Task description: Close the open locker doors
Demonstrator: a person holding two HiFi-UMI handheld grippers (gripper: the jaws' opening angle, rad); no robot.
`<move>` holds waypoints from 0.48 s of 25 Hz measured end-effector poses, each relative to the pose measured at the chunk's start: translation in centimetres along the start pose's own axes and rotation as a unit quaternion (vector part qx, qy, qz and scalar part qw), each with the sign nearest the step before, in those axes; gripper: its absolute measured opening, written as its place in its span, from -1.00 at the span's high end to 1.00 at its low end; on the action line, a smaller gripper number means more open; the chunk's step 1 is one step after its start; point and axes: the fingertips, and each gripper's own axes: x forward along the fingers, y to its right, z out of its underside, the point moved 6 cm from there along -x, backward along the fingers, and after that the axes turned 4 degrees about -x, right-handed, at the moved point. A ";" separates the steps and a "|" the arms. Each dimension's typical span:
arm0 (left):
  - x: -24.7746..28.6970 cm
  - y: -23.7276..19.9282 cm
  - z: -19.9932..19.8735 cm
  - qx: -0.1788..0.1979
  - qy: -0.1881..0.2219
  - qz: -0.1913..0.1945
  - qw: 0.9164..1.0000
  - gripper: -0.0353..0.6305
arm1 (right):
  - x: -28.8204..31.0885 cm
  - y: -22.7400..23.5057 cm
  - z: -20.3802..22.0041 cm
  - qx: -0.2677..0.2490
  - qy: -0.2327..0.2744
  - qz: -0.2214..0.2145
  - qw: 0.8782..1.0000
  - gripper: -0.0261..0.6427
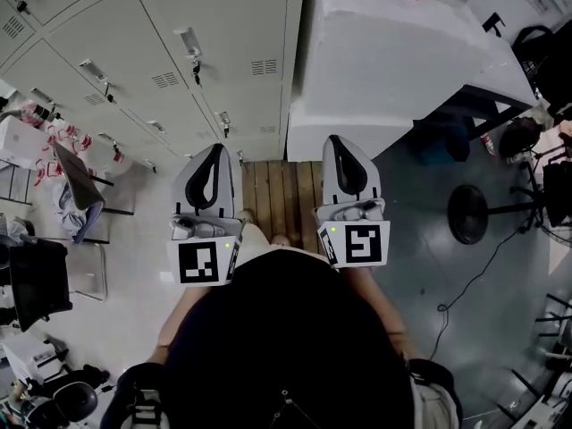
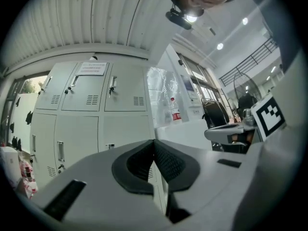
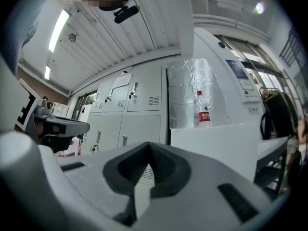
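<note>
Head view: left gripper [image 1: 214, 155] and right gripper [image 1: 340, 150] ride side by side near the body, jaws together and empty, likely ready to push. The lockers [image 1: 179, 52] stand far left, and every door I can see looks shut.

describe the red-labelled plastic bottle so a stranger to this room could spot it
Find the bank of pale grey metal lockers; right beside its end stands a large white block. On the block's top is the clear plastic bottle with a red label, standing upright. It is the only thing visible on that top, with crinkled silver foil behind it.
</note>
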 end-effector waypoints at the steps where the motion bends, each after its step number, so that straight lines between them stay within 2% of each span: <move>1: -0.1 0.3 0.1 0.002 -0.003 0.000 1.000 0.88 | -0.2 0.1 0.1 0.000 0.001 0.001 1.000 0.92; 12: -1.0 1.6 0.2 0.008 -0.009 -0.002 1.000 0.88 | -1.6 0.5 0.2 0.004 -0.004 -0.006 1.000 0.92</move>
